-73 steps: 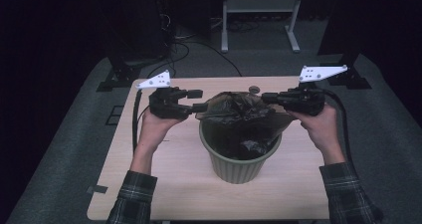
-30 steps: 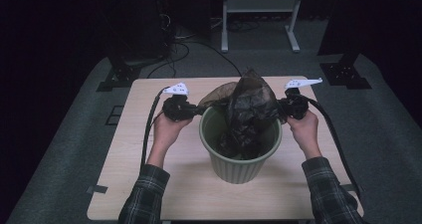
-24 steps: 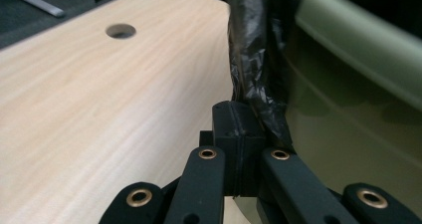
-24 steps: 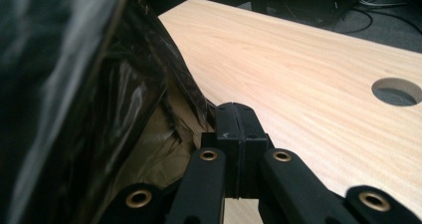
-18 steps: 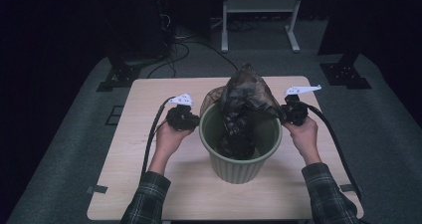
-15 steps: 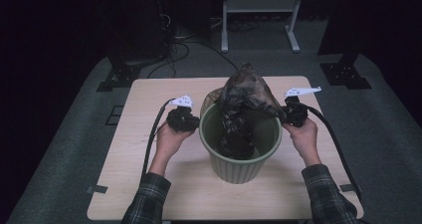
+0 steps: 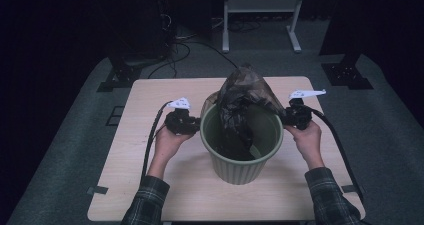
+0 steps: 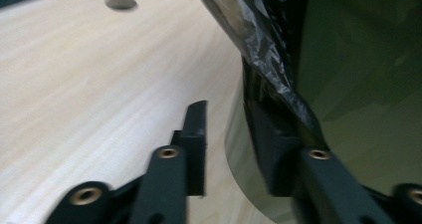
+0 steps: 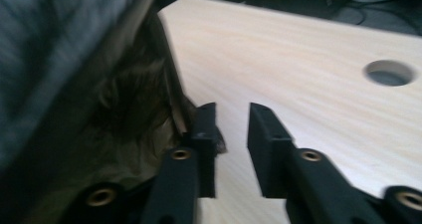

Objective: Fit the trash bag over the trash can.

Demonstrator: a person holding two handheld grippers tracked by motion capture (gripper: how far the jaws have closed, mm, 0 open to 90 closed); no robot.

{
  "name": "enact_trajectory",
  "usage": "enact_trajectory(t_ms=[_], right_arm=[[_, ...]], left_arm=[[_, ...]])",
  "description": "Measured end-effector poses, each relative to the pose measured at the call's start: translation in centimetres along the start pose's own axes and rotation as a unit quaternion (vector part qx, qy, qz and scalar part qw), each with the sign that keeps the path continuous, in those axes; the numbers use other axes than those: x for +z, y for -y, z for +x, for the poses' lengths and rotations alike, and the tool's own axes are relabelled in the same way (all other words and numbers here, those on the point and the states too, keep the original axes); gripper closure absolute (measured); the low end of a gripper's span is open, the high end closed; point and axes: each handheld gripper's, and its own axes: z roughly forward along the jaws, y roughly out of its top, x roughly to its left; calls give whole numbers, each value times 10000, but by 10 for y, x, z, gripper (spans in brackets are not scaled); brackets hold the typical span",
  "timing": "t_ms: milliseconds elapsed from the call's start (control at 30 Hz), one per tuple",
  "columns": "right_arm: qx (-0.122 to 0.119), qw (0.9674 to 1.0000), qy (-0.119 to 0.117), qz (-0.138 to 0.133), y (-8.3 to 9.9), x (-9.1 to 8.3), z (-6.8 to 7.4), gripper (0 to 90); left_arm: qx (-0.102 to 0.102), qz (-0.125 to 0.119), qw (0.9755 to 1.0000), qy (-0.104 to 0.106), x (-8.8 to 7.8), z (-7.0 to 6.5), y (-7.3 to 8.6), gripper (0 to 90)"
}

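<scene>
My left tongs [image 7: 192, 124] have just opened, astride the rim of the round green plastic bin [image 7: 241, 157] on the pale wooden worktop [image 7: 150, 100], its crumpled black plastic bag [image 7: 242, 97] bunched over the mouth; my right tongs [image 7: 285, 117] have just spread, bag edge beside one jaw

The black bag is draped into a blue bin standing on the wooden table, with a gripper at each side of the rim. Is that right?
Not quite: the bin is green, not blue, as the high view shows. The rest holds: the black bag hangs into it on the wooden table, with the left gripper and right gripper at opposite sides of the rim.
</scene>
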Motion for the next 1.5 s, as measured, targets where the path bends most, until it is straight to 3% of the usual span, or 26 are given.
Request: enact_trajectory(t_ms=[67,300,400,567,733,833,933,1033,1167,1267,1367,1400,1433,1500], right_arm=[[46,9999,97,-123,-2,-9,-3,656],[88,9978,348,-550,-12,-50,-13,611],[58,9966,377,-725,-19,-68,-13,598],[33,9950,217,-976,-35,-84,-6,552],[25,9936,-182,-1117,-54,-80,5,463],[-33,9939,-333,-1052,-65,-68,11,404],[-3,9941,-419,-1005,-72,-58,11,373],[100,9938,-567,-953,-78,-48,9,334],[230,9936,-688,-871,-85,-36,4,310],[343,9932,-766,-802,-87,-26,1,361],[341,9933,-857,-698,-88,-20,2,538],[297,9937,-849,-666,-88,-19,4,668],[239,9934,-919,-636,-89,-18,6,754],[75,9947,-843,-588,-89,-18,12,892]], left_arm=[[-26,-151,9999,-42,-8,2,0,579],[-27,-456,9988,-193,-41,0,-1,477],[19,-540,9984,-185,-56,-6,-1,447],[55,-658,9978,-91,-75,-18,2,371],[123,-1036,9942,258,-90,-32,9,264],[243,-1278,9897,600,-94,-40,11,195],[288,-1461,9858,778,-96,-43,11,181],[346,-1583,9830,866,-97,-45,11,134],[418,-1598,9820,915,-94,-46,7,102],[419,-1600,9813,982,-89,-46,7,101],[431,-1552,9812,1063,-83,-46,7,102],[441,-1538,9813,1068,-81,-47,7,102],[441,-1528,9812,1090,-80,-47,7,102],[458,-1494,9814,1113,-77,-48,6,103]])
